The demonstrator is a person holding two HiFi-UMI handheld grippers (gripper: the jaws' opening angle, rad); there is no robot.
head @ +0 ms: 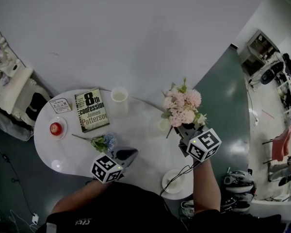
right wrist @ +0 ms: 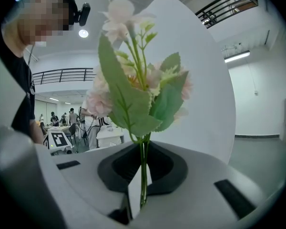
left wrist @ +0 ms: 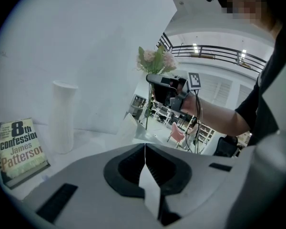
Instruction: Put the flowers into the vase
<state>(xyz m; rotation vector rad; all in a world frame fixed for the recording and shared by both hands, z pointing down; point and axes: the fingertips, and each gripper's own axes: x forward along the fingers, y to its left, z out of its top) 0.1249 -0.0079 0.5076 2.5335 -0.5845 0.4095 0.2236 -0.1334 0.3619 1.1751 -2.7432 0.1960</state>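
Clamping flowers (head: pixel 182 106), right gripper (right wrist: pixel 143 185) — stems (right wrist: pixel 143 159) largely hidden; left gripper (left wrist: pixel 144 163) closed

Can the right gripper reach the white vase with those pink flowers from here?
Probably yes: the right gripper holds the pink flowers, and only bare table lies between them and the vase.

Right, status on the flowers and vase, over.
Right gripper shut on pink bouquet, by the stem, off the table. Left gripper shut, empty. White vase upright beside book; blue flower lying on table. Nothing between bouquet and vase.
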